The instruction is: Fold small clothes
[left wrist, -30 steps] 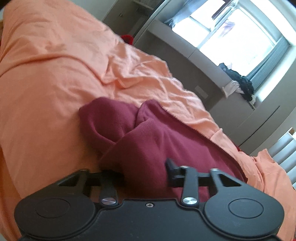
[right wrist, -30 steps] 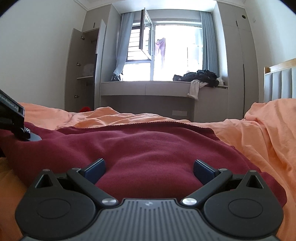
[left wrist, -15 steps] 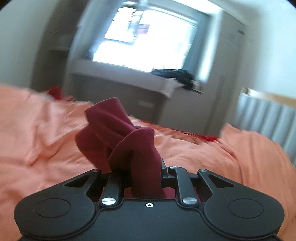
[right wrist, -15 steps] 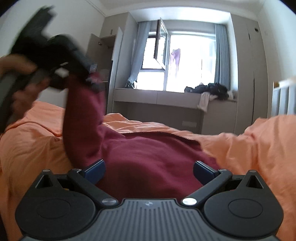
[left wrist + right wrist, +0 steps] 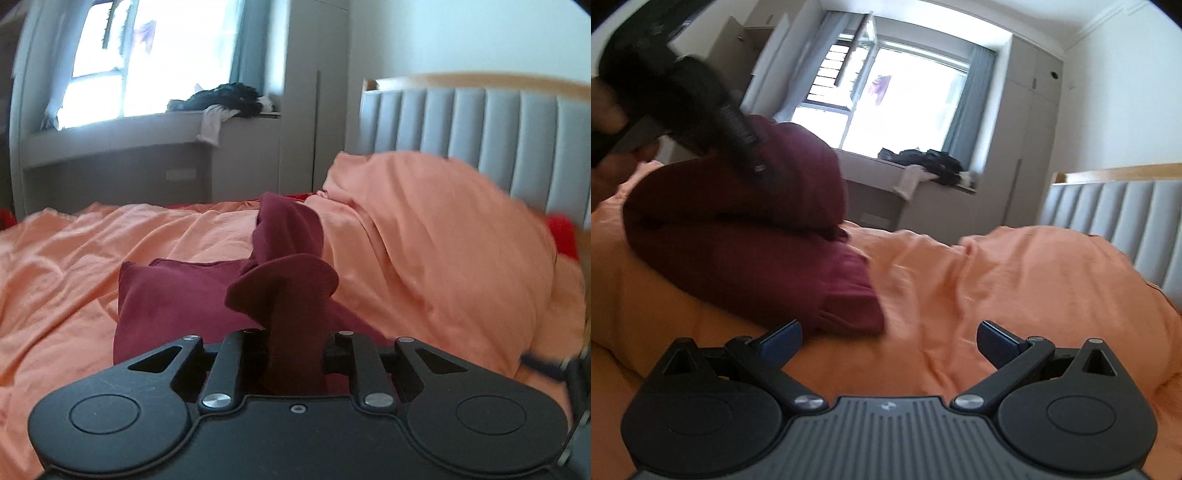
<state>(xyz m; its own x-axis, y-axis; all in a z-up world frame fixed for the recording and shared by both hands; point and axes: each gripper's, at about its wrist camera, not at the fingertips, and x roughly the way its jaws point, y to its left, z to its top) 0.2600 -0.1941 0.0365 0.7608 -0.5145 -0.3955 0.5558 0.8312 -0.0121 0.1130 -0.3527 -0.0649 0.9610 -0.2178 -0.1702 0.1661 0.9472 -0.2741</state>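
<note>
Maroon sweater (image 5: 177,295) lying on the orange sheet (image 5: 66,258), doubled over itself into a thick soft bundle. Heavy knit, ribbed at the cuff, rounded folds rather than crisp edges. Cuff end bunched up and clamped tight in the left gripper (image 5: 293,345), fabric flaring out above the black fingers like a mushroom cap. From the right wrist view, the same sweater (image 5: 738,236) humped high, top layer lifted, lower hem flat on the sheet (image 5: 997,295). Right gripper (image 5: 888,339) spread wide, blue pads (image 5: 997,347) bare, hovering just beside the hem. Sheet smooth, lightly creased. Padded grey headboard (image 5: 480,129), vertical channels.
</note>
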